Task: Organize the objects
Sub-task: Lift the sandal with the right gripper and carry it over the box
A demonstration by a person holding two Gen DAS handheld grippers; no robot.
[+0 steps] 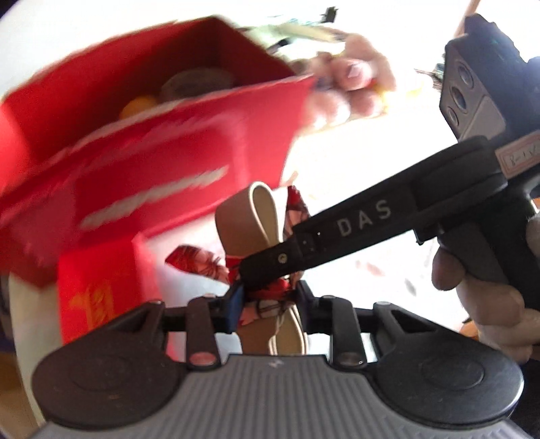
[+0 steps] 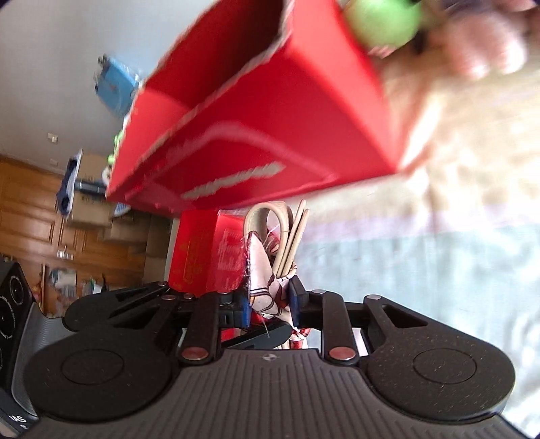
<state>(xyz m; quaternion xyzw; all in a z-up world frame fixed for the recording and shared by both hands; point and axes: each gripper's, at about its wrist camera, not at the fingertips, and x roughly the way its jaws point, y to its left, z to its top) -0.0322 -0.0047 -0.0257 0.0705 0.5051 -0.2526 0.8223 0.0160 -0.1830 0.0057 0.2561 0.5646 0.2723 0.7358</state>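
Both grippers pinch the same small item: a beige looped strap with a red-and-white patterned cloth (image 1: 266, 236), also seen in the right wrist view (image 2: 270, 256). My left gripper (image 1: 268, 300) is shut on its lower part. My right gripper (image 2: 270, 304) is shut on it too; its black finger (image 1: 337, 233) crosses from the right in the left wrist view. A large open red box (image 1: 152, 141) stands just behind, blurred, with an orange ball (image 1: 138, 104) and a brown roll (image 1: 199, 81) inside. The red box (image 2: 270, 111) also fills the right wrist view.
A smaller red packet (image 1: 98, 287) stands left of the strap, and also shows in the right wrist view (image 2: 202, 250). A pink plush toy (image 1: 354, 81) lies behind the box. A green ball (image 2: 384, 23) sits by the box. The surface is a pale cloth (image 2: 422, 253). Wooden cabinets (image 2: 33, 209) are far left.
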